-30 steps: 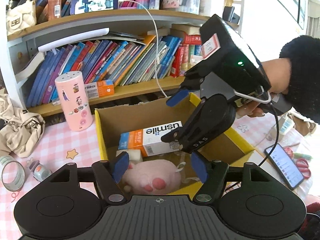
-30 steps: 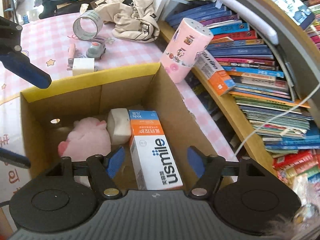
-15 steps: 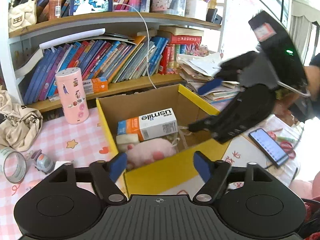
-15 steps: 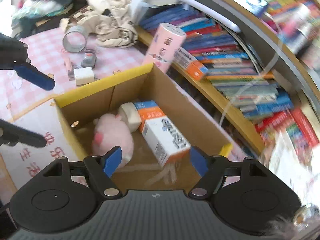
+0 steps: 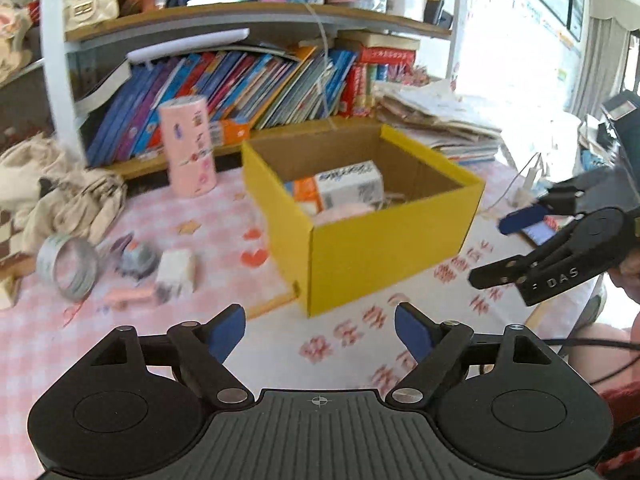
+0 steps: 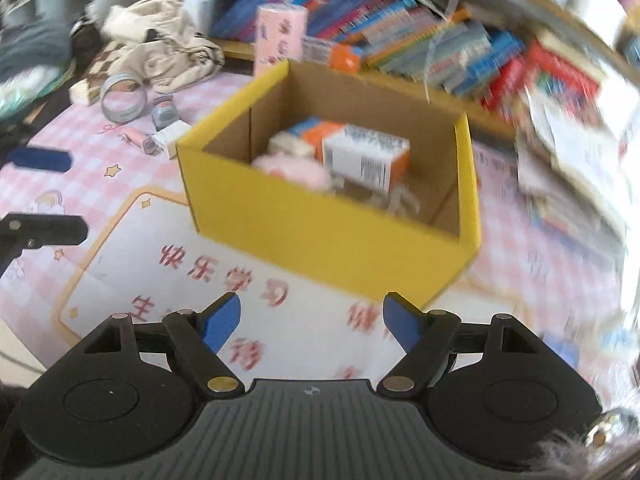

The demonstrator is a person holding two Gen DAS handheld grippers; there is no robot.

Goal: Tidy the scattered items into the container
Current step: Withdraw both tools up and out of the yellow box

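Both grippers hang short of the yellow box — left gripper and right gripper spread wide, empty.

Your right claw, blue tips apart, empty above the bench, before the yellow box.

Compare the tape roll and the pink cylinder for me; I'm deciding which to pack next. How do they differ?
The tape roll is a hollow, see-through ring resting on its edge; the pink cylinder is solid-looking, with stickers, standing upright. The tape roll is low and lies near the crumpled cloth; the pink cylinder is taller and stands by the bookshelf. Both sit outside the yellow box.
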